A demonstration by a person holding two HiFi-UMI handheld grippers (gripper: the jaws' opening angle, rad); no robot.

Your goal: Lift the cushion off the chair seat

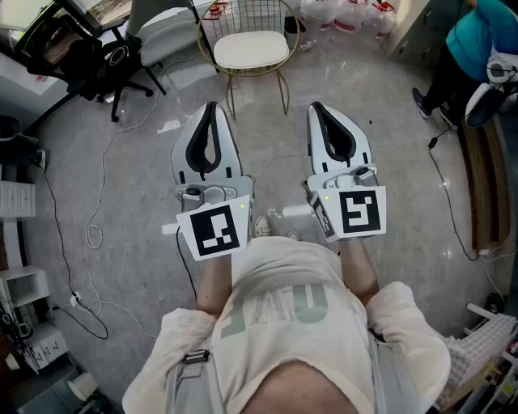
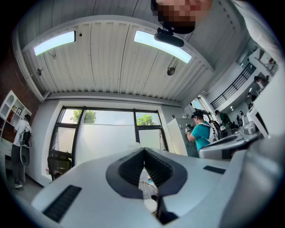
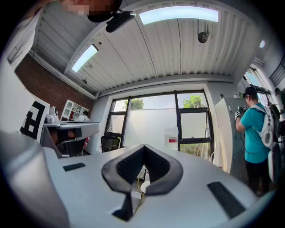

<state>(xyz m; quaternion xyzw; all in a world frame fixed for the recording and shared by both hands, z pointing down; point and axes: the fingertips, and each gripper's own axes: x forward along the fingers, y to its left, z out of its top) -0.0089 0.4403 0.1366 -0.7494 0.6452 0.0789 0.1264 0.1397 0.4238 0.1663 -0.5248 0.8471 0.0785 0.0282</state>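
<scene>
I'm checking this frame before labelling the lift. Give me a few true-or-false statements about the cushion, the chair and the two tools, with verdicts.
1. The white cushion lies on the seat of the wire chair. True.
2. The left tool grips the cushion. False: it is shut on nothing and held short of the chair.
3. The right tool has its jaws wide apart. False: they are together, with nothing between them.
4. A person in a teal top stands off to the right of the wire chair. True.
5. A black office chair stands to the left of the wire chair. True.
</scene>
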